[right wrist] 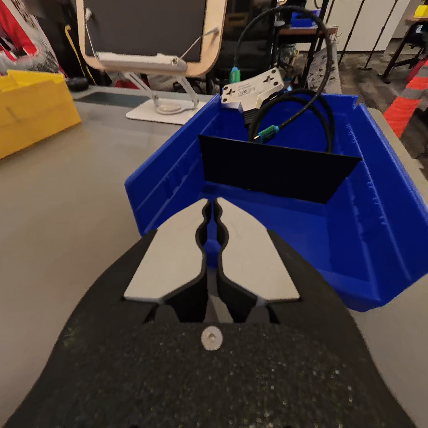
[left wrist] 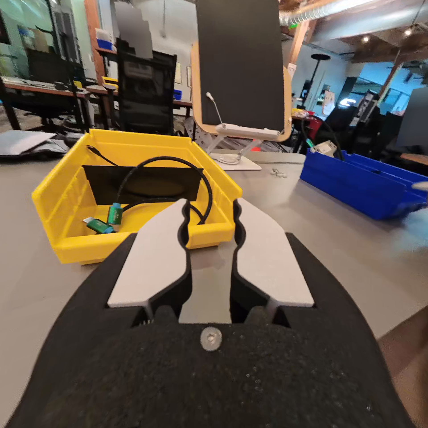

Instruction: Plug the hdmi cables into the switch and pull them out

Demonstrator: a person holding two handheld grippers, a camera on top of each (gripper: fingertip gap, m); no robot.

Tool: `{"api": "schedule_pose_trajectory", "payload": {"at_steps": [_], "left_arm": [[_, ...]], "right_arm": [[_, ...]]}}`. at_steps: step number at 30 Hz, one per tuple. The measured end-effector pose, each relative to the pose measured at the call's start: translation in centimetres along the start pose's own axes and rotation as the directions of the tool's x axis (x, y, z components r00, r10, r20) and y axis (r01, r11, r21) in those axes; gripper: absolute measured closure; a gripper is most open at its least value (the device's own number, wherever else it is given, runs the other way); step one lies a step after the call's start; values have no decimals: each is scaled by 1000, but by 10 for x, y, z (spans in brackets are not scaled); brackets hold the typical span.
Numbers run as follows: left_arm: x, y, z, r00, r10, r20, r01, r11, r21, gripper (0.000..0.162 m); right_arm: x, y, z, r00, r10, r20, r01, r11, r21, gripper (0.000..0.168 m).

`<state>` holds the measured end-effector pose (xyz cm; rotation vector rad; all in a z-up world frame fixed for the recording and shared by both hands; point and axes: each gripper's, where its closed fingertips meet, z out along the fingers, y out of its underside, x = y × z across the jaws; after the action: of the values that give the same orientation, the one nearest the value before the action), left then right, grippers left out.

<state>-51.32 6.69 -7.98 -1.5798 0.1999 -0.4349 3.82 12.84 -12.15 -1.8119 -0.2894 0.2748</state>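
Observation:
A black HDMI cable (left wrist: 162, 162) with two green plugs (left wrist: 114, 213) lies in the front part of a yellow bin (left wrist: 69, 245). My left gripper (left wrist: 211, 203) is open and empty, just in front of that bin's near right corner. A white switch (right wrist: 252, 91) leans on the far rim of a blue bin (right wrist: 347, 266). One green plug (right wrist: 234, 75) is in its far side. A loose green plug (right wrist: 267, 134) of a black cable (right wrist: 324, 120) hangs behind the bin's black divider (right wrist: 273, 169). My right gripper (right wrist: 212, 203) is shut and empty above the bin's near compartment.
A dark panel on a white stand (left wrist: 240, 69) rises at the back of the grey table (left wrist: 312, 254). The blue bin (left wrist: 361, 185) is to the right in the left wrist view, the yellow bin (right wrist: 30, 108) to the left in the right wrist view. An orange cone (right wrist: 407, 97) stands beyond the table. Some 55 centimeters of space lies between my two pairs of fingers. The loose green plug (right wrist: 267, 134) lies around 15 centimeters away from my right fingertips. My right tips are roughly 25 centimeters from the white switch (right wrist: 252, 91).

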Motion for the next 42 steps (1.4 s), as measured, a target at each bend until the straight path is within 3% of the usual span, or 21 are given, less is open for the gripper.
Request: {"api": "schedule_pose_trajectory", "payload": {"at_steps": [2, 6, 8, 11, 13, 16, 19, 22, 25, 27, 28, 32, 36, 42], "left_arm": [[3, 6, 1, 999, 33, -18, -34, 999, -34, 121], [-6, 4, 4, 980, 168, 103, -167, 986, -17, 111], [-8, 11, 9, 956, 263, 132, -257, 965, -57, 109], [4, 30, 22, 954, 293, 59, -280, 946, -164, 80], [14, 28, 28, 963, 266, 31, -259, 954, -153, 93], [27, 21, 37, 979, 203, -31, -206, 969, -139, 96], [31, 1, 49, 987, 97, -131, -124, 970, -211, 106], [2, -34, 82, 980, 99, -175, -153, 930, -334, 104], [-44, -32, 131, 960, 148, -238, -266, 752, -604, 90], [-77, -22, 171, 942, 195, -275, -335, 628, -702, 78], [-90, -14, 190, 940, 190, -283, -341, 558, -757, 80], [-99, 25, 246, 955, 42, -293, -288, 366, -885, 80], [-103, 62, 257, 954, 71, -290, -298, 172, -939, 77], [-112, 92, 248, 967, 98, -237, -243, 56, -968, 79]], "right_arm": [[1, -2, 0, 1000, 24, 14, -24, 999, 24, 159], [3, 6, 0, 997, -73, -29, 73, 997, 8, 154], [7, 13, 2, 987, -124, -99, 121, 992, -31, 135], [0, 21, 6, 983, -146, -107, 136, 986, -94, 126], [-7, 18, 8, 990, -118, -74, 113, 991, -73, 127], [-7, 9, 6, 993, -78, -85, 76, 997, -25, 130], [-10, 14, 7, 997, -58, -53, 55, 997, -63, 138], [-9, 17, 8, 995, -81, -60, 77, 994, -76, 136], [-11, 15, 8, 996, -73, -56, 70, 996, -63, 132], [-13, 16, 9, 997, -58, -46, 55, 996, -68, 129], [-13, 17, 10, 998, -52, -45, 49, 996, -72, 128], [-12, 19, 10, 998, -46, -49, 42, 996, -81, 127], [-10, 20, 8, 998, -35, -48, 31, 996, -79, 127], [-9, 23, 3, 999, -7, -33, 4, 996, -88, 129]]}}
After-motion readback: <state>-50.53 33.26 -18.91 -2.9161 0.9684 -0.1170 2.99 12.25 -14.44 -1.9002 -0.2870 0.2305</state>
